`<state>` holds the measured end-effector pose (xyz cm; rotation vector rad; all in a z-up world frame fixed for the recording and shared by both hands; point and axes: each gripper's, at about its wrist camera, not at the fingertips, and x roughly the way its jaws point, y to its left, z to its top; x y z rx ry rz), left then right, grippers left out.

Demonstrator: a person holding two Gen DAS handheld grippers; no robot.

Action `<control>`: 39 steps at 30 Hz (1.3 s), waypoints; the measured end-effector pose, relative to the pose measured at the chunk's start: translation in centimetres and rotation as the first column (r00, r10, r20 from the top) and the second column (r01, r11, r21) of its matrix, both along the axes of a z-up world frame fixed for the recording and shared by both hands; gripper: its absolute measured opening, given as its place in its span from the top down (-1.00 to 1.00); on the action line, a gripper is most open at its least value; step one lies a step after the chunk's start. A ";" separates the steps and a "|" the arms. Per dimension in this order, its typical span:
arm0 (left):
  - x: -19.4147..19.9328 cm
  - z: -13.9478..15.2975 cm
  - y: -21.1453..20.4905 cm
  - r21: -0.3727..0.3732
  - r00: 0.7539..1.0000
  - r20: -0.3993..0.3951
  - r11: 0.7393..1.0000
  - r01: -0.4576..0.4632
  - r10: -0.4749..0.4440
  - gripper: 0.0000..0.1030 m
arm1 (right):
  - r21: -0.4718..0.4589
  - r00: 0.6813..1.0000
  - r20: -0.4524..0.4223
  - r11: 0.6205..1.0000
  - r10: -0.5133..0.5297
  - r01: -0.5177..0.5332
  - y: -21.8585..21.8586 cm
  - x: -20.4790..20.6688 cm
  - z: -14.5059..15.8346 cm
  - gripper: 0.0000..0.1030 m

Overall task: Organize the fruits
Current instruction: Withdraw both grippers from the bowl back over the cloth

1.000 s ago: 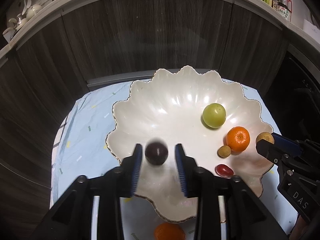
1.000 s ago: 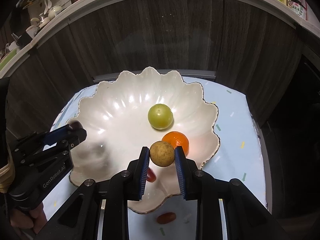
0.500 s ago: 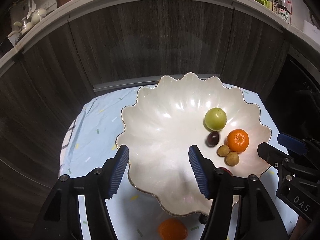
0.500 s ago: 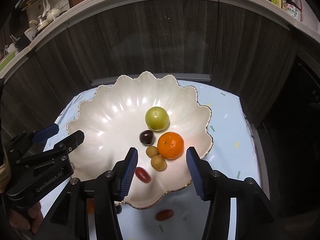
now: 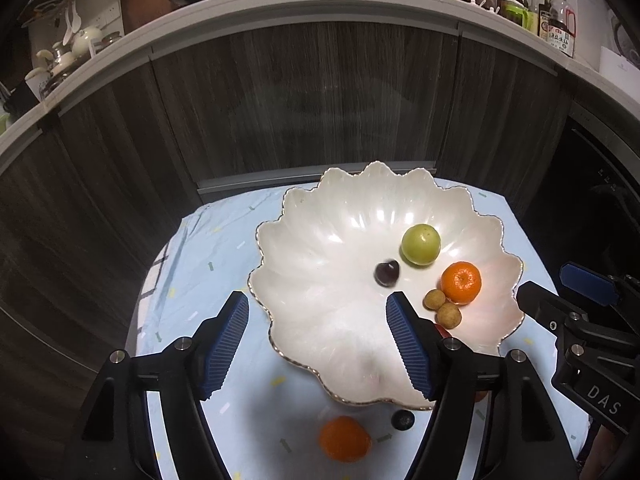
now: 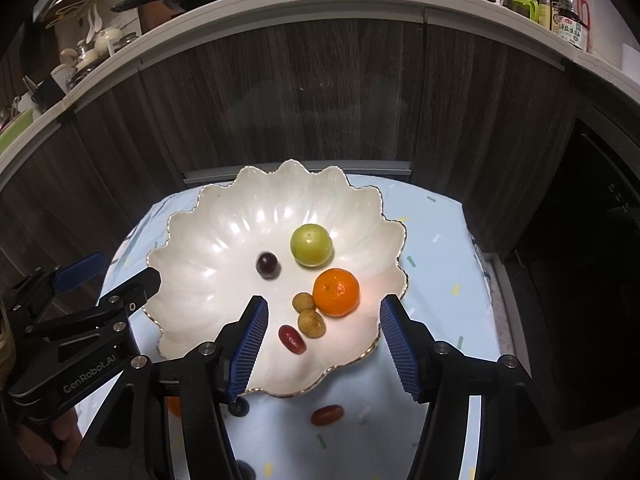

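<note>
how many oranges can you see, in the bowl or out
2. One orange sits in the scalloped bowl, right of centre beside two small brown fruits. The second orange lies on the cloth in front of the bowl. Others may be hidden behind the grippers.

Bowl (image 6: 200,248) sits on the table (image 6: 440,280), cabinet (image 6: 320,100) right behind it. Inside the bowl, plum (image 6: 311,245) toward the back, grape (image 6: 267,264) to its left, apart from it. Mandarin (image 6: 336,292) just in front of the plum, two longans (image 6: 303,302) touching at its left front, one (image 6: 311,323) before the other. Tomato (image 6: 292,340) nearest the front rim, left of the longans. On the table before the bowl: second tomato (image 6: 327,415), and left of it a berry (image 6: 239,406) tight against the rim. From the left wrist view, a second mandarin (image 5: 344,438) lies on the table, left of that berry (image 5: 402,420).
</note>
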<state>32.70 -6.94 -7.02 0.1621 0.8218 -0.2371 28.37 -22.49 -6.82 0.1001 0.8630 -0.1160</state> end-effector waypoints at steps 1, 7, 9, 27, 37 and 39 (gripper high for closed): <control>-0.2 0.2 0.1 -0.001 1.000 0.004 1.000 0.000 0.000 -0.38 | -0.001 1.000 0.003 1.000 0.000 0.000 0.1 -0.2 0.2 -0.15; -1.5 1.4 0.1 0.001 1.000 0.025 1.000 0.001 -0.001 -0.46 | -0.009 1.000 0.023 1.000 -0.013 0.014 0.1 -1.6 1.2 -0.26; -2.0 1.7 0.1 0.002 1.000 0.031 1.000 0.004 -0.004 -0.46 | -0.010 0.999 0.029 1.000 -0.018 0.018 0.0 -2.1 1.5 -0.26; -6.0 3.7 0.0 0.008 0.997 0.069 1.000 0.020 -0.020 -0.54 | -0.016 0.997 0.066 0.999 -0.030 0.031 -0.2 -5.7 3.2 -0.26; -7.8 3.9 0.5 0.014 0.997 0.075 1.000 0.023 -0.024 -0.54 | -0.018 0.997 0.069 1.000 -0.024 0.025 0.2 -7.0 3.3 -0.26; -8.1 3.8 0.7 0.015 0.997 0.073 1.000 0.023 -0.024 -0.54 | -0.018 0.998 0.065 1.000 -0.022 0.023 0.4 -7.3 3.1 -0.26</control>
